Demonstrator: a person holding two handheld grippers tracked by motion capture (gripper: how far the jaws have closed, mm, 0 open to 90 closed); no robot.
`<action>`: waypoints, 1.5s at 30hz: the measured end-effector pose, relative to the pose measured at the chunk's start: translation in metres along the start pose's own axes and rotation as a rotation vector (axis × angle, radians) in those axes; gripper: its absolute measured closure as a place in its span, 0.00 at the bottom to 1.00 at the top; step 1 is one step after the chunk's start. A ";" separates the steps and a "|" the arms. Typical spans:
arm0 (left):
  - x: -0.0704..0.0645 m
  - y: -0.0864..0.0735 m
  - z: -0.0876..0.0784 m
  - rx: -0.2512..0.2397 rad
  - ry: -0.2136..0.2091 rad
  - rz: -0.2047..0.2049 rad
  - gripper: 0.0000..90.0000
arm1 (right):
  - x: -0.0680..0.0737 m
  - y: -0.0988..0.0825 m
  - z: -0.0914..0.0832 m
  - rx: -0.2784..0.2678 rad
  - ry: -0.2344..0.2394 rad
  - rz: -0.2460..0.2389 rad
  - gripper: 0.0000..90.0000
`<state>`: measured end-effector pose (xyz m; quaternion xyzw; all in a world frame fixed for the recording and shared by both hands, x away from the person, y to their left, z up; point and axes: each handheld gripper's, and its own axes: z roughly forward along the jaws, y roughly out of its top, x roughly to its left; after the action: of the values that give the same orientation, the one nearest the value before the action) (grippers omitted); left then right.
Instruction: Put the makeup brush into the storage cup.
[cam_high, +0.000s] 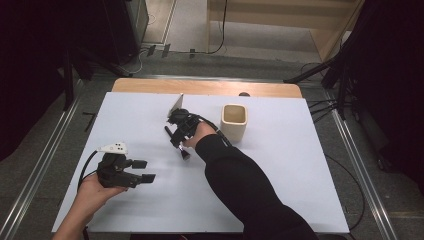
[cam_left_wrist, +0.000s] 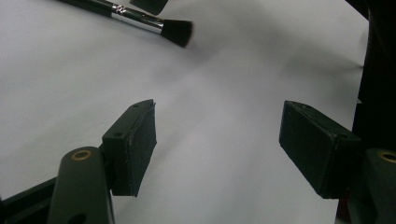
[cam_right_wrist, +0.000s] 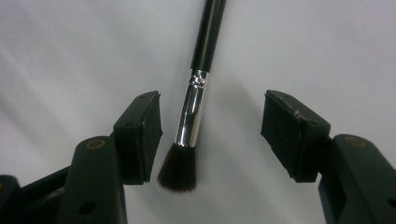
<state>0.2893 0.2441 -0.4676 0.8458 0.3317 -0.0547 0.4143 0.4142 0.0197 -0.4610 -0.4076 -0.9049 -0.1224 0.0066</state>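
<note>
Makeup brush (cam_right_wrist: 191, 119) flat on the white desk (cam_high: 280, 175), lying between the spread fingers (cam_right_wrist: 140, 135) of the right gripper (cam_right_wrist: 212, 135) and touching neither. Closer to one finger than the other in the right gripper view: bristle tuft just beside that pad, silver ferrule above it, black handle running away beyond the fingertips. Seen from the high view as a dark stick under the right gripper (cam_high: 179, 134), left of the cream square cup (cam_high: 234, 121) and well apart from it. Left gripper (cam_high: 141, 170) nearer the desk's front edge, fingers (cam_left_wrist: 133, 144) spread wide over bare desk, pinching nothing; same brush (cam_left_wrist: 140, 19) far off beyond them in the left gripper view, bristles pointing toward the dark sleeve (cam_high: 240, 185)
</note>
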 end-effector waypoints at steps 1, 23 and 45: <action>0.000 0.000 0.000 0.002 0.001 -0.001 0.31 | 0.000 0.001 0.002 0.003 0.001 -0.003 0.44; 0.000 0.000 0.000 0.003 0.002 0.002 0.31 | 0.015 0.006 0.022 0.060 -0.094 -0.035 0.81; 0.000 0.000 0.000 0.003 0.002 0.001 0.31 | 0.003 0.004 -0.008 -0.032 0.013 0.011 0.88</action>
<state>0.2894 0.2440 -0.4676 0.8466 0.3315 -0.0540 0.4129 0.4142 0.0230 -0.4524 -0.4117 -0.9006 -0.1395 0.0064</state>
